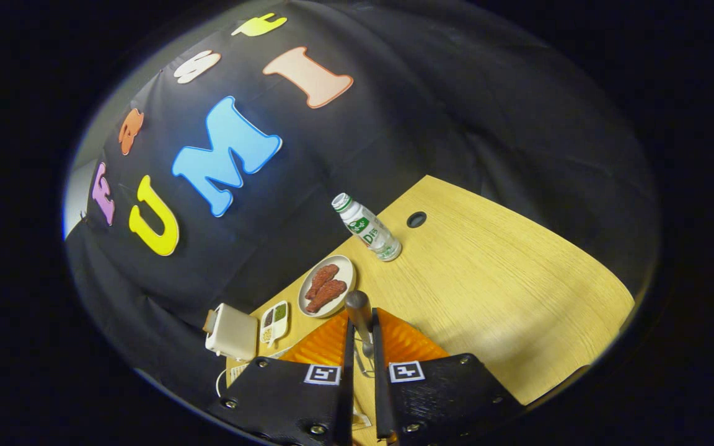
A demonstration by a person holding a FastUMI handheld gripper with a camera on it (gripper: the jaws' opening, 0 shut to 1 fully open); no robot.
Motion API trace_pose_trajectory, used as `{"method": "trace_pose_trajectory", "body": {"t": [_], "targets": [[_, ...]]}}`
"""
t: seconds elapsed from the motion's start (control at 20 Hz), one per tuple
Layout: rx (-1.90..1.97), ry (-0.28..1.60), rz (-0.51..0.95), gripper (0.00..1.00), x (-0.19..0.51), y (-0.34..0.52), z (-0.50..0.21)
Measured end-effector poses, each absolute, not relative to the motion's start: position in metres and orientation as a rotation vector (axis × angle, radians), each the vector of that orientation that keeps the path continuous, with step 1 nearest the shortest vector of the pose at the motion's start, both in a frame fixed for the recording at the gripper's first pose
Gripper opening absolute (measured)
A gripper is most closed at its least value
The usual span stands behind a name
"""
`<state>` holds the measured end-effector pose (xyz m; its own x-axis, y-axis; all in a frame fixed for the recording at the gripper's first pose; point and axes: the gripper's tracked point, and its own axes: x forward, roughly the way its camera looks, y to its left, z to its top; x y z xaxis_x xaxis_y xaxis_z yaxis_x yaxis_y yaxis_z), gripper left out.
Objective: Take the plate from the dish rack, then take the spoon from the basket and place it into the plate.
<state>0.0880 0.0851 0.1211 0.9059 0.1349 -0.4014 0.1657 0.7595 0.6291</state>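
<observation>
My gripper (362, 319) is shut on a metal spoon (358, 305). The spoon's rounded end sticks out just past the fingertips, and its thin shaft runs back between the fingers. Directly under and just beyond the fingers lies an orange ribbed plate (408, 342) on the wooden table (493, 291). The fingers hide the plate's middle, so whether the spoon touches the plate is hidden.
Beyond the orange plate sits a white plate with brown sausages (326, 286). A small plastic bottle (366, 228) stands farther back near a cable hole (416, 219). Left of the fingers are a white toaster-like box (231, 332) and a small divided dish (274, 321).
</observation>
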Motion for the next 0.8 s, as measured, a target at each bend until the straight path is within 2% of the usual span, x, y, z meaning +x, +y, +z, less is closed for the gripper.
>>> {"method": "trace_pose_trajectory", "body": {"t": [0.45,0.8], "targets": [[0.637,0.439,0.282,0.16,0.025,0.196,0.182],[0.493,0.549,0.49,0.16,-0.038,0.317,0.151]]}}
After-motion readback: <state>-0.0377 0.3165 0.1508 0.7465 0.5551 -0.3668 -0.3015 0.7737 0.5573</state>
